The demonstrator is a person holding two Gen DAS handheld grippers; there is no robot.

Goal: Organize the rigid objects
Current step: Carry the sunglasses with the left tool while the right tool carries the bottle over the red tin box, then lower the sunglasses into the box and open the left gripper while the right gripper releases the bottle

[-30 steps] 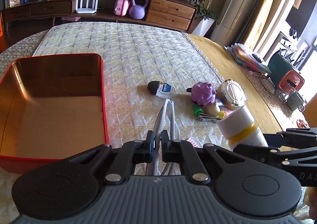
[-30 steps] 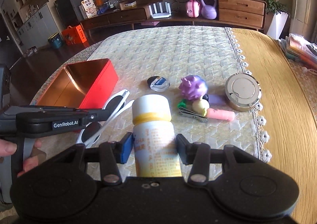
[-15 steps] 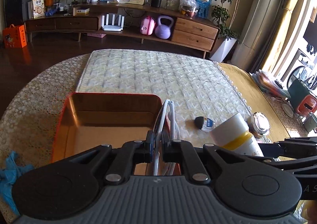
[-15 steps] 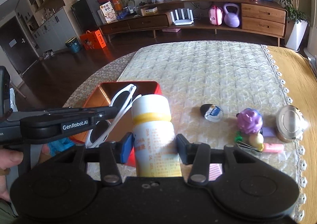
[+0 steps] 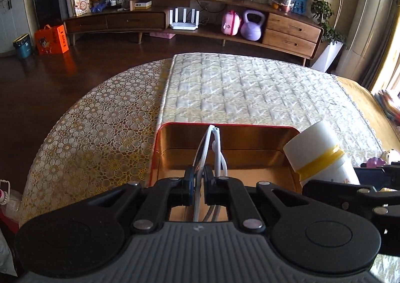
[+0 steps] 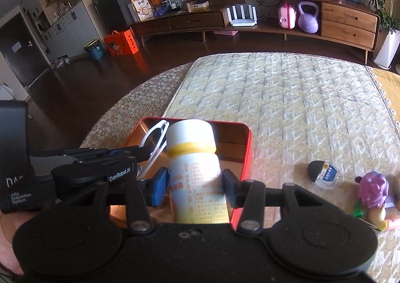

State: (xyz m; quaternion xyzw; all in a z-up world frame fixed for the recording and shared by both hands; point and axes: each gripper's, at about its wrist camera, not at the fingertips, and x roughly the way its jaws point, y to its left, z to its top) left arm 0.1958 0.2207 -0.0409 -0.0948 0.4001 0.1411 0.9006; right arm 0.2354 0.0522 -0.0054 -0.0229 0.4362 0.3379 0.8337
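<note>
My left gripper (image 5: 198, 179) is shut on white-framed sunglasses (image 5: 208, 148), which stand up between its pads over the open red tin (image 5: 225, 128) with a gold inside. My right gripper (image 6: 193, 183) is shut on a white bottle with a yellow band (image 6: 195, 158), held above the same red tin (image 6: 247, 148). In the left wrist view the bottle (image 5: 322, 155) hangs at the tin's right edge. In the right wrist view the sunglasses (image 6: 156, 140) and the left gripper (image 6: 140, 151) sit just left of the bottle.
On the quilted mat (image 6: 287, 97) to the right lie a small black-capped bottle (image 6: 323, 174) and a purple-haired toy figure (image 6: 372, 190) with other small items. The lace tablecloth (image 5: 100, 127) ends in a round table edge at left. A sideboard (image 5: 190, 25) stands beyond.
Both grippers have carried their loads left across the table, from the pile of small objects to above the red tin. The tin now lies straight ahead in both views.
</note>
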